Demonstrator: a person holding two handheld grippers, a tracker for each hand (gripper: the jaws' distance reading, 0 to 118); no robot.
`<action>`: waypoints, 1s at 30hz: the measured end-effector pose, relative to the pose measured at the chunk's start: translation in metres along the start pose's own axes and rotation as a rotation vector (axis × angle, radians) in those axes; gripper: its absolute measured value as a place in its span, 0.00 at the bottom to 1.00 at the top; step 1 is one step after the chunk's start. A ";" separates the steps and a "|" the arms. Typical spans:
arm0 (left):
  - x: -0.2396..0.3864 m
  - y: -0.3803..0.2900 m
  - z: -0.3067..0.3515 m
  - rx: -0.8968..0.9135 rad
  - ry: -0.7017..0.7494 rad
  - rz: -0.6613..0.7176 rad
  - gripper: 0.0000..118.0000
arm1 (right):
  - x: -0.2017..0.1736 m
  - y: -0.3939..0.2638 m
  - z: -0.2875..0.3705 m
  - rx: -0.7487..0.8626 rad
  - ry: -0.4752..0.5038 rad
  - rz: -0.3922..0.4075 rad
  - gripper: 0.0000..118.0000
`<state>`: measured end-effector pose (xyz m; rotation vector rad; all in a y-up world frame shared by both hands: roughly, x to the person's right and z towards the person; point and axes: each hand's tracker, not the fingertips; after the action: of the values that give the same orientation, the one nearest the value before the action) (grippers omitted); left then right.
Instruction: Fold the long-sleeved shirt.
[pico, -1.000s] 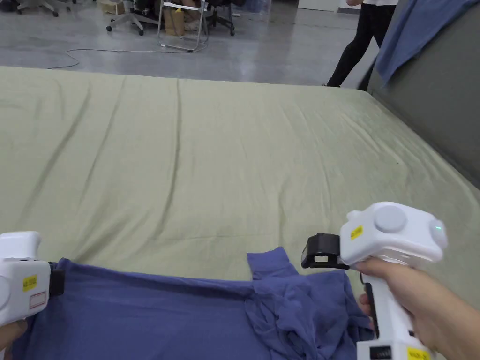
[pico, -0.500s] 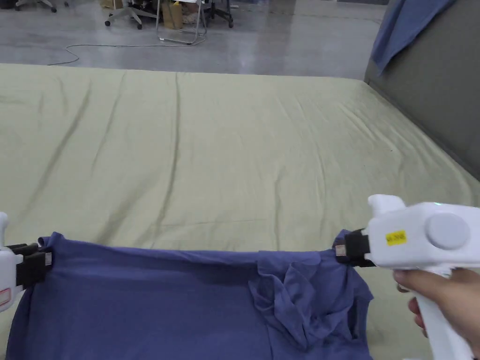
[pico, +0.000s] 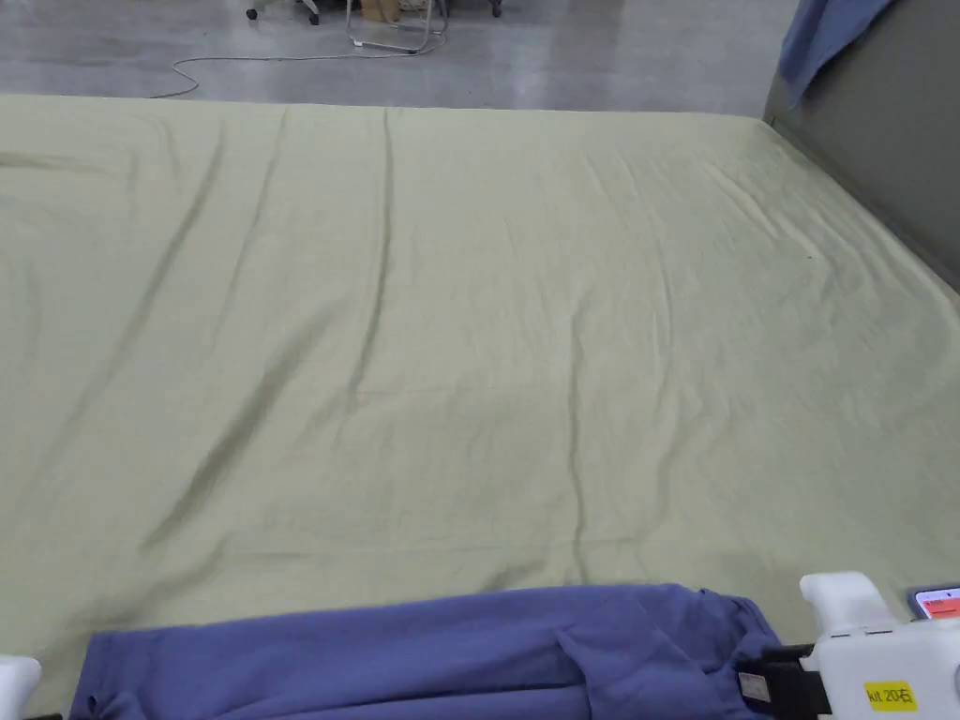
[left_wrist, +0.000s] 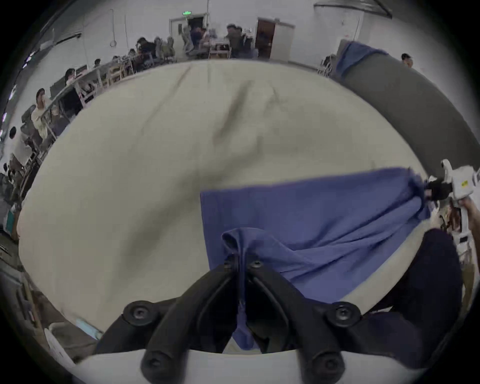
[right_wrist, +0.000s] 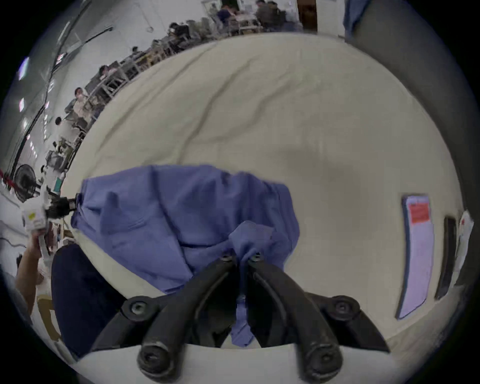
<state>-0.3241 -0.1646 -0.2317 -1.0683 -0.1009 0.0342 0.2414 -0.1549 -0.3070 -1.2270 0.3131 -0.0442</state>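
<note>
Blue-violet long-sleeved shirt (pico: 422, 652), soft knit, stretched sideways along the near edge of the pale green sheet (pico: 469, 328). I hold one pinched corner in my left gripper (left_wrist: 240, 262) and the opposite one in my right gripper (right_wrist: 240, 257). Its far edge lies nearly straight; loose folds bunch toward my right.
</note>
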 end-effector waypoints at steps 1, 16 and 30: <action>0.004 -0.006 -0.005 -0.010 -0.002 0.004 0.00 | 0.001 -0.001 -0.007 -0.008 0.012 -0.019 0.01; 0.031 0.015 0.125 0.280 -0.083 0.218 0.97 | -0.032 -0.011 0.147 0.310 0.017 -0.089 0.95; -0.066 -0.023 0.030 0.117 -0.435 0.661 1.00 | -0.101 -0.065 0.101 0.238 0.536 -0.150 0.00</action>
<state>-0.3932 -0.1549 -0.2019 -0.9244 -0.1321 0.8608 0.1792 -0.0642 -0.1952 -0.9845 0.6601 -0.5322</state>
